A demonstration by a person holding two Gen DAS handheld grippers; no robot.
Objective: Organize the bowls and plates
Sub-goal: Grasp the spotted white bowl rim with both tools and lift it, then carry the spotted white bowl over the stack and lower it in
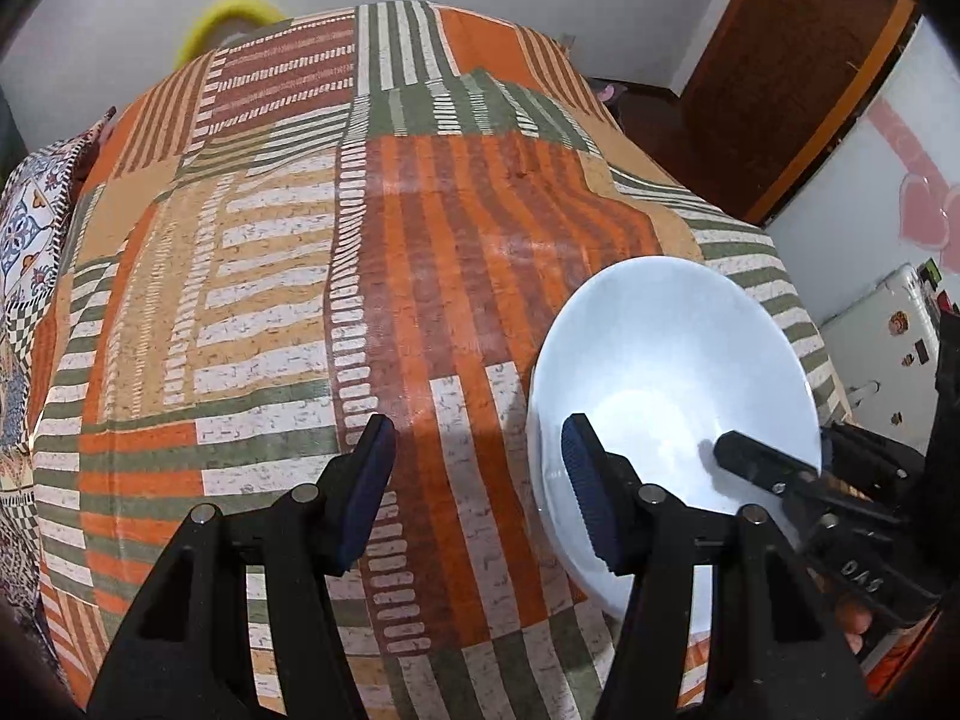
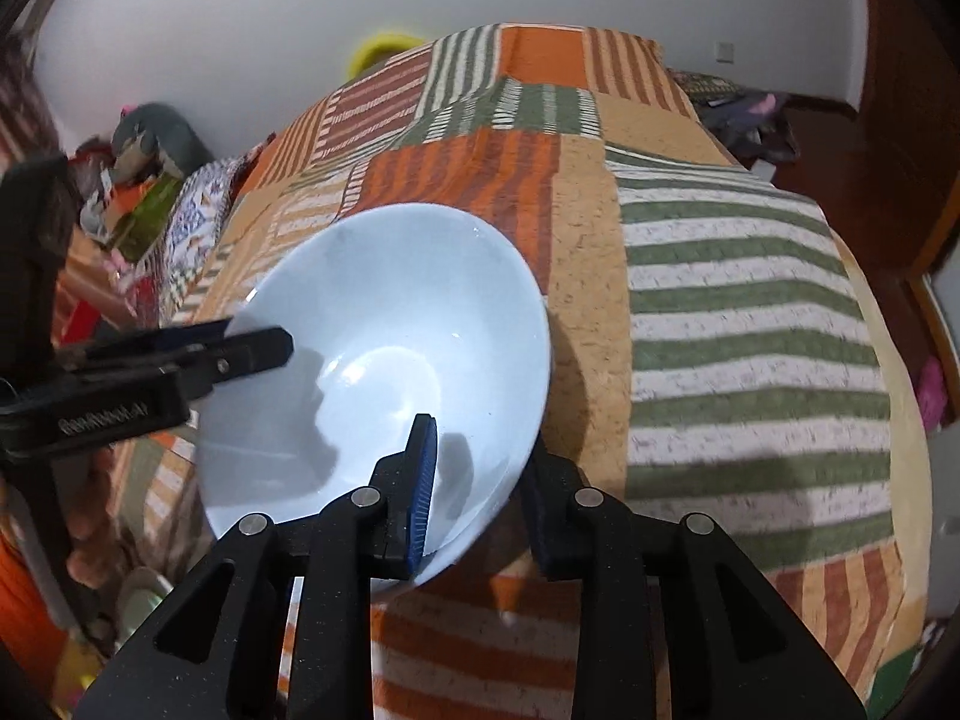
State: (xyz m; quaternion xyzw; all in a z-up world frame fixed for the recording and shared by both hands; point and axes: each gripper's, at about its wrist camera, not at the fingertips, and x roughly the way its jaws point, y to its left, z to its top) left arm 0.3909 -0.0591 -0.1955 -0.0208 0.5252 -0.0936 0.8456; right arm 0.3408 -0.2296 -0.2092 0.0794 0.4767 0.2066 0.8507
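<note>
A white bowl [image 1: 660,360] [image 2: 384,324] is held tilted above the striped tablecloth [image 1: 270,300] [image 2: 750,330]. My right gripper [image 2: 480,480] is shut on its near rim, one finger inside the bowl and one outside; in the left wrist view it shows at the right [image 1: 774,462]. My left gripper [image 1: 474,480] is open; its right finger lies over the bowl's left rim and its left finger is out over the cloth. It shows at the left of the right wrist view [image 2: 252,342], with one finger reaching over the bowl's rim.
The patchwork tablecloth covers the whole table. A yellow ring-shaped thing [image 1: 231,15] [image 2: 378,48] sits beyond the far edge. A white fridge [image 1: 888,192] and a brown door [image 1: 792,60] stand right. Clutter [image 2: 138,180] lies left of the table.
</note>
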